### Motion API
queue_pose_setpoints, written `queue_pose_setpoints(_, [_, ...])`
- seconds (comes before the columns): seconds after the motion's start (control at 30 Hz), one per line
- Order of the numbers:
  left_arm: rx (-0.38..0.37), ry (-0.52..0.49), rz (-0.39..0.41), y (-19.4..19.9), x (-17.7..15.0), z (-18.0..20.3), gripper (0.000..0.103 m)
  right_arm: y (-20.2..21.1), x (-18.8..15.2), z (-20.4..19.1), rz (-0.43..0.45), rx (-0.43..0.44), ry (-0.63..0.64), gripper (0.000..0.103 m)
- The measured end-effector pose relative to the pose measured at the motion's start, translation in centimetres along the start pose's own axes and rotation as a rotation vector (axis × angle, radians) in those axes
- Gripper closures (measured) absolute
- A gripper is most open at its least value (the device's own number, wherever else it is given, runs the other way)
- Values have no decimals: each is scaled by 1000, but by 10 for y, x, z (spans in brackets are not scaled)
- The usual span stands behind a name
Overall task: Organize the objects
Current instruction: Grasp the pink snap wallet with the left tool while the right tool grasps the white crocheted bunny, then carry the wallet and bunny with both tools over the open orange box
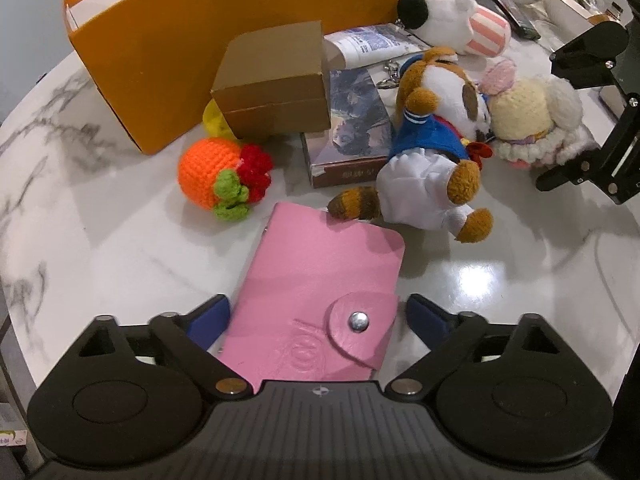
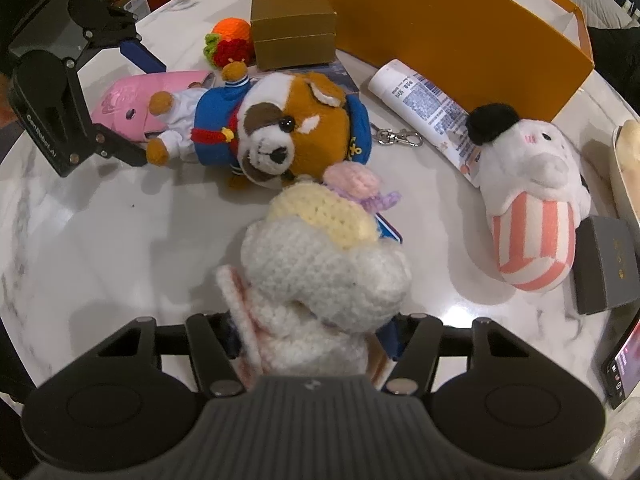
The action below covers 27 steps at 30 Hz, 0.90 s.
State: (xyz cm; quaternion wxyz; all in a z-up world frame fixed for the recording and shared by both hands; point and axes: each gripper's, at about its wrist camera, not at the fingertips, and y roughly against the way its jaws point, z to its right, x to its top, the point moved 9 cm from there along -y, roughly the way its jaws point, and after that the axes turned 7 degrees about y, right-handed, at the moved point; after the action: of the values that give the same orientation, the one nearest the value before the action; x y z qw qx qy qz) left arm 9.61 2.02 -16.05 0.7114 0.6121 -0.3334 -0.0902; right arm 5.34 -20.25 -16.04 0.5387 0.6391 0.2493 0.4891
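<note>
From the left wrist, the left gripper (image 1: 318, 316) is spread wide around the flat pink leather wallet (image 1: 320, 300) lying on the white marble table (image 1: 100, 240), pads not touching it. A round orange crochet fruit (image 1: 218, 178) sits at eleven o'clock of the wallet. From the right wrist, the right gripper (image 2: 314, 334) pinches the fluffy white crochet doll with a yellow cap (image 2: 320, 268). A brown-and-white plush dog in blue (image 2: 272, 128) lies at twelve o'clock, touching the doll's cap.

A glossy white marble-veined table (image 1: 100, 248) reflects overhead light, a grey wall (image 1: 36, 12) behind
</note>
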Motion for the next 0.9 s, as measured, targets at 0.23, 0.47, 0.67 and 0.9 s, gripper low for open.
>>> queue_pose_setpoints(0.23, [19, 7, 8, 5, -1, -2, 4, 0, 5, 0, 7, -18, 6, 43])
queue_pose_setpoints(0.47, [26, 7, 25, 18, -2, 4, 6, 12, 13, 1, 37, -6, 1, 47])
queue_pose_setpoints(0.67, [20, 26, 61, 26, 0, 11, 6, 30, 14, 6, 73, -13, -20, 48])
queue_pose_setpoints(0.9, [32, 38, 111, 50, 8, 11, 6, 62, 28, 29, 179, -35, -108, 48])
